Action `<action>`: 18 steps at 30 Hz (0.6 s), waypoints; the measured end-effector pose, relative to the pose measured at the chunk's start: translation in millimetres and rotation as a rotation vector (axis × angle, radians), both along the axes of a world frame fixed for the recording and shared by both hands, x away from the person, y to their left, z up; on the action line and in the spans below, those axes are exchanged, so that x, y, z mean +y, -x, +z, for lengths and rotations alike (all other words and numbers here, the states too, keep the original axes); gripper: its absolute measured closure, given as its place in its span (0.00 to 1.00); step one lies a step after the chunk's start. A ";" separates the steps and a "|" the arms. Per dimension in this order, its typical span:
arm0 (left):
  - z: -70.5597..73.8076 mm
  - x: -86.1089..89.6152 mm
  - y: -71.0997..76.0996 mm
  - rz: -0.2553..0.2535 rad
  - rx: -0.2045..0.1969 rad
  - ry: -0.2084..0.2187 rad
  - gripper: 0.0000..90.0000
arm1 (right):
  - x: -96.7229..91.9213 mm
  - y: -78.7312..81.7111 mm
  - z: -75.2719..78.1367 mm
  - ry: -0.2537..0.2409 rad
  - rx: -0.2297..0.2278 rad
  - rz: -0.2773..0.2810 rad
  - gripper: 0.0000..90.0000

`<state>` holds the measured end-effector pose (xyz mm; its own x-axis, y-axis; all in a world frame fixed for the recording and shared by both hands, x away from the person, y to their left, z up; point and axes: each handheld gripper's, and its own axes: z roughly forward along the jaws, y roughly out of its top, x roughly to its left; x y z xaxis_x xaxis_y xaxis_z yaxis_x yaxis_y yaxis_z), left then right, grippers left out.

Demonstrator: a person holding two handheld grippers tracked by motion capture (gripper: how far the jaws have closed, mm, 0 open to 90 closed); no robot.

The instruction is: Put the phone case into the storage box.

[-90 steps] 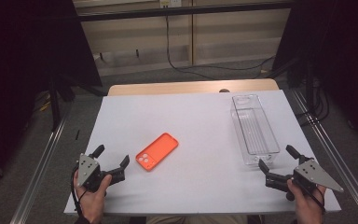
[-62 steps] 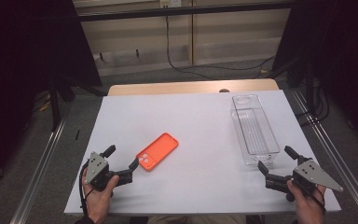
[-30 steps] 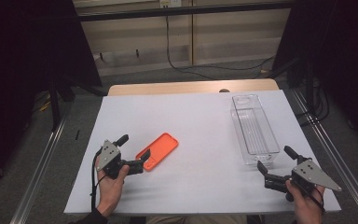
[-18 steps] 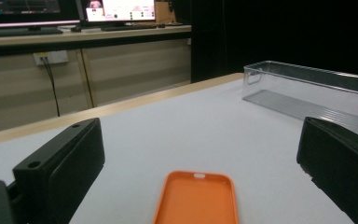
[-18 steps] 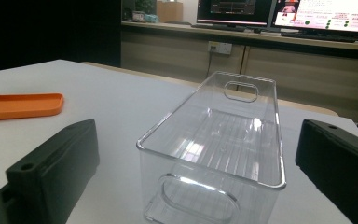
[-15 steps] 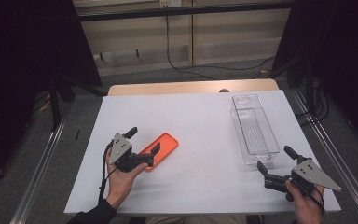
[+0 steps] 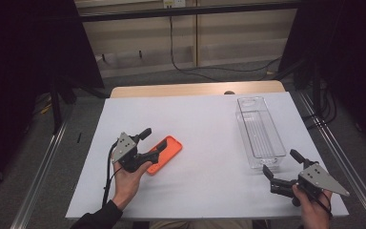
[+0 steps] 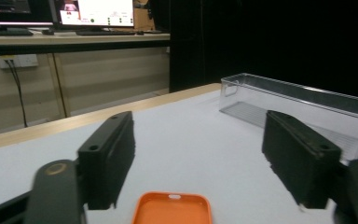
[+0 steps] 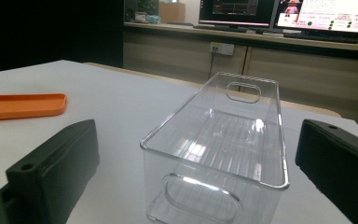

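Note:
An orange phone case [image 7: 166, 153] lies flat on the white table sheet [image 7: 205, 138], left of the middle. My left gripper [image 7: 155, 141] has its two jaws either side of the case's near end. In the left gripper view the orange phone case [image 8: 172, 208] sits low between the jaws of my left gripper [image 8: 200, 154] with a gap on each side; the jaws have just been closing. My right gripper [image 7: 282, 168] stands open at the front right, pointing at the near end of a clear plastic bin [image 7: 259, 132], also seen as the clear plastic bin [image 9: 219, 140] between its jaws.
The table's wooden back edge [image 7: 195, 89] shows beyond the sheet. Metal rails [image 7: 40, 176] run along both sides on the floor, with cables [image 7: 195, 71] behind. A desk with monitors [image 9: 326, 14] stands beyond the far end.
My left gripper has moved right and forward to the orange phone case, whose near end now lies between its narrower jaws. The right gripper and the bin have stayed put.

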<state>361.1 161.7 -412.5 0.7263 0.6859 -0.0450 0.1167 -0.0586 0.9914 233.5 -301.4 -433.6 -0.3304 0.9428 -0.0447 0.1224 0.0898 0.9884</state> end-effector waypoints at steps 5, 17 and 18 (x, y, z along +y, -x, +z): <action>0.8 2.4 -1.0 -0.024 0.013 -0.003 0.44 | -0.2 -0.3 -0.1 0.004 0.002 0.001 0.00; 2.1 1.1 1.7 -0.087 -0.006 0.000 0.73 | 0.4 -0.7 -0.4 0.002 0.004 0.004 0.00; 2.4 1.3 2.4 -0.088 0.001 0.010 0.75 | 0.3 -0.7 -0.4 0.003 0.003 0.004 0.00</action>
